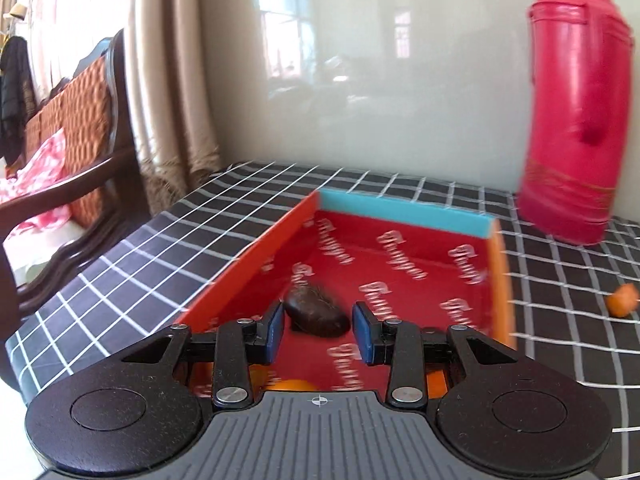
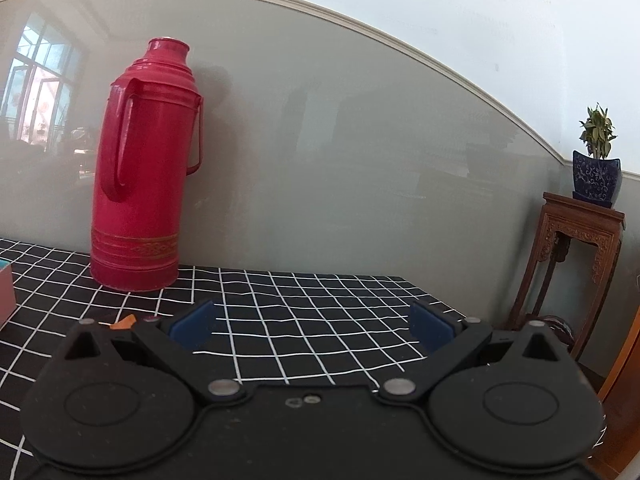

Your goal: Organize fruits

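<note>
Two grippers, both mine, both over the checked tabletop (image 2: 304,320). Landmark: the red box (image 1: 400,256), a shallow tray with an orange left wall, a blue far wall and white script printed on its red floor.

Left gripper (image 1: 319,332): held above the near end of the red box, jaws parted to a middling gap, blue pads facing each other, gripping nothing. A dark brown oval fruit (image 1: 316,314) lies on the box floor just beyond the pads, seen in the gap between them; not touching either, as far as I can tell. An orange fruit (image 1: 290,384) shows partly at the box's near edge, mostly hidden under my gripper body. Another orange patch shows behind the right finger linkage; cannot tell what it is.

Outside the red box, to its right, a small orange piece (image 1: 622,306) lies on the tabletop, well apart from the box wall. Behind that, right of the box's far corner, a tall red thermos (image 1: 576,120) stands upright against the wall.

Right gripper (image 2: 312,326): jaws spread wide, holding nothing, pointed at bare cloth to the right of the thermos. A sliver of orange (image 2: 122,323) peeks over its left finger linkage. The box edge barely shows at far left.
</note>
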`<state>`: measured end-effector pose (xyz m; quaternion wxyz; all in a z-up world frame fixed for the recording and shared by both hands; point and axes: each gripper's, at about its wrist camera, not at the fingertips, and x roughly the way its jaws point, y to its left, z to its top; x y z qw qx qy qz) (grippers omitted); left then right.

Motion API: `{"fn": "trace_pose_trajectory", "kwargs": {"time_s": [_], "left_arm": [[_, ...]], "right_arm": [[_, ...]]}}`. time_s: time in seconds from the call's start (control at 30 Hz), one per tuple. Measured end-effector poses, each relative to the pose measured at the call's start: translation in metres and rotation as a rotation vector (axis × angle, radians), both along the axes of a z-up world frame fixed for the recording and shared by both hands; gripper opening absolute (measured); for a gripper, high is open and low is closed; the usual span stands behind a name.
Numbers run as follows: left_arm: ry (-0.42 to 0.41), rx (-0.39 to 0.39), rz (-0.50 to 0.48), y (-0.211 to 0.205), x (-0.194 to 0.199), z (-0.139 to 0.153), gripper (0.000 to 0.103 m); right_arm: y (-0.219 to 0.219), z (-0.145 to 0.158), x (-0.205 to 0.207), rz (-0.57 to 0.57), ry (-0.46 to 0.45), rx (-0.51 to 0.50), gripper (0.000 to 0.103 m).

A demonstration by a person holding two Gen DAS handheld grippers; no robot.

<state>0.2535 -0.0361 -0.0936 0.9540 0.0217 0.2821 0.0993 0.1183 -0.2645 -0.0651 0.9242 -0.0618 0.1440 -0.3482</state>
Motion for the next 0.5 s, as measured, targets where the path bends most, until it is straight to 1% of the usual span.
{"fn": "trace_pose_trajectory", "kwargs": {"time_s": [0.07,0.1,0.13,0.17,0.2,0.23,0.3,0.37,0.43,0.5], "left_arm": [[0.021,-0.018,0.006,0.008,0.002,-0.002,0.037],[0.030,-0.029,0.010,0.012,0.002,-0.002,0.040],[0.036,-0.038,0.011,0.014,0.002,-0.002,0.055],[0.033,-0.051,0.008,0.017,0.000,-0.001,0.064],[0.021,-0.057,0.011,0.020,-0.004,0.001,0.077],[0.001,-0.052,0.016,0.022,-0.008,0.004,0.081],[-0.018,-0.050,-0.006,0.023,-0.015,0.011,0.081],[-0.036,-0.055,-0.009,0.029,-0.020,0.018,0.084],[-0.056,-0.068,0.002,0.038,-0.029,0.025,0.091],[-0.077,-0.067,0.020,0.049,-0.039,0.029,0.095]], "right_arm": [[0.007,-0.001,0.005,0.018,0.005,-0.003,0.097],[0.010,-0.001,0.008,0.028,0.008,-0.003,0.097],[0.014,-0.002,0.010,0.038,0.011,-0.002,0.097],[0.017,-0.003,0.013,0.048,0.015,0.000,0.097],[0.020,-0.003,0.015,0.059,0.019,0.003,0.097],[0.022,-0.004,0.017,0.070,0.021,0.005,0.097],[0.028,-0.005,0.022,0.092,0.026,0.011,0.097],[0.034,-0.006,0.027,0.115,0.033,0.022,0.097],[0.039,-0.007,0.033,0.142,0.041,0.038,0.097],[0.044,-0.008,0.040,0.174,0.057,0.058,0.097]]}}
